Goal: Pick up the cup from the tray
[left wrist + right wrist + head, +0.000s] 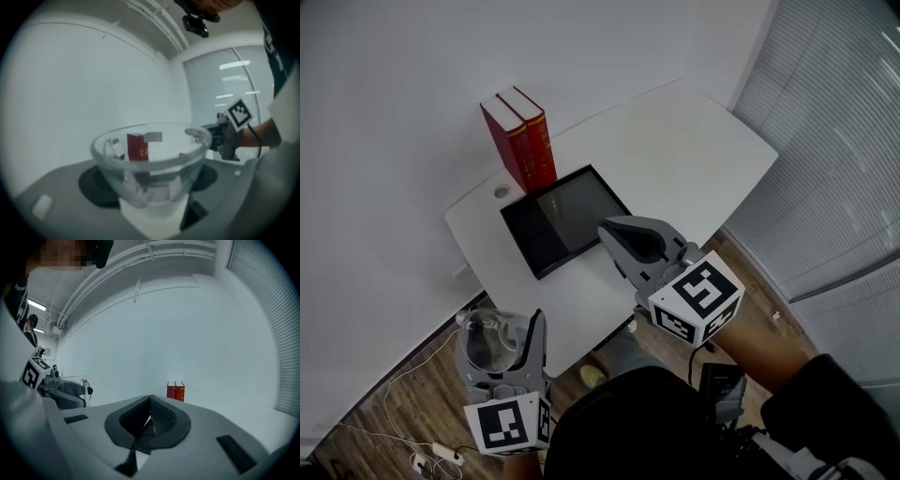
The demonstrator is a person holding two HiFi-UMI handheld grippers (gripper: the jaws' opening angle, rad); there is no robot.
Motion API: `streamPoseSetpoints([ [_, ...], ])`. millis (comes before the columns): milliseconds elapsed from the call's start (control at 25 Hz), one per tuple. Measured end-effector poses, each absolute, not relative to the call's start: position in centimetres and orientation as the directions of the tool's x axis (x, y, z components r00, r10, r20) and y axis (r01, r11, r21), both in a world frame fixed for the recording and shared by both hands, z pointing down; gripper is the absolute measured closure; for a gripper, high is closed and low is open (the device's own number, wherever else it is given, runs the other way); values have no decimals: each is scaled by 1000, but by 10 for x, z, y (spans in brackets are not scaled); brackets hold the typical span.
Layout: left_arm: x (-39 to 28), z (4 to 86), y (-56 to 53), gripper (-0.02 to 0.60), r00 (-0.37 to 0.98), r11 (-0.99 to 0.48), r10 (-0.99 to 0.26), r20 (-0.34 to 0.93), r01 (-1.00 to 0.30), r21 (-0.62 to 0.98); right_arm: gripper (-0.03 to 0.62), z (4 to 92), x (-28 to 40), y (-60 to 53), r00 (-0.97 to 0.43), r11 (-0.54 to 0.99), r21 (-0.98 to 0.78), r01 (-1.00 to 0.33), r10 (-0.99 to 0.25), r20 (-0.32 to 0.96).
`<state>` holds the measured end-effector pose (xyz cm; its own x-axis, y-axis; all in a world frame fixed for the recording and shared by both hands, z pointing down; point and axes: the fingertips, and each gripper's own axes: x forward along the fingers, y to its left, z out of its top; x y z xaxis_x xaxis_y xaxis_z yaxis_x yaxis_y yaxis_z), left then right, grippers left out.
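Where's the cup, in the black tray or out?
Out. The left tool holds the clear cup past the table edge; the black tray has nothing in it.

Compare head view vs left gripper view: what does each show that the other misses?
Head view only: the black tray, bare, on the white table, and the wood floor. Left gripper view only: the ceiling, and the red books showing through the cup. Both: the cup gripped in the left claw, the red books, the right claw.
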<state>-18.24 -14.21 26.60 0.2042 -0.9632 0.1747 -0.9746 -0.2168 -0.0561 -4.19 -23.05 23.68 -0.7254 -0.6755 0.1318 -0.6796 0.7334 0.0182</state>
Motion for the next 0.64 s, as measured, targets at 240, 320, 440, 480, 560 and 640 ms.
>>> streamPoseSetpoints([
  [240, -179, 260, -135, 189, 211, -224, -963, 166, -973, -60, 580, 237, -40, -223, -720, 727, 11, -687, -682, 128],
  [320, -179, 259, -135, 189, 216, -228, -963, 163, -972, -61, 580, 239, -41, -222, -719, 726, 8, -688, -683, 129],
  [440, -181, 259, -137, 189, 224, -236, -961, 163, -970, -58, 580, 240, -44, -223, -715, 722, 7, -692, -687, 130],
  [480, -181, 259, -137, 189, 226, -238, -960, 164, -970, -57, 580, 240, -44, -223, -714, 721, 6, -693, -688, 130],
  [560, -182, 261, -137, 189, 229, -241, -959, 165, -969, -54, 580, 243, -45, -222, -715, 722, 6, -692, -687, 132],
  [640, -182, 262, -136, 189, 232, -243, -959, 164, -969, -51, 580, 245, -46, -220, -716, 723, 5, -691, -685, 134],
])
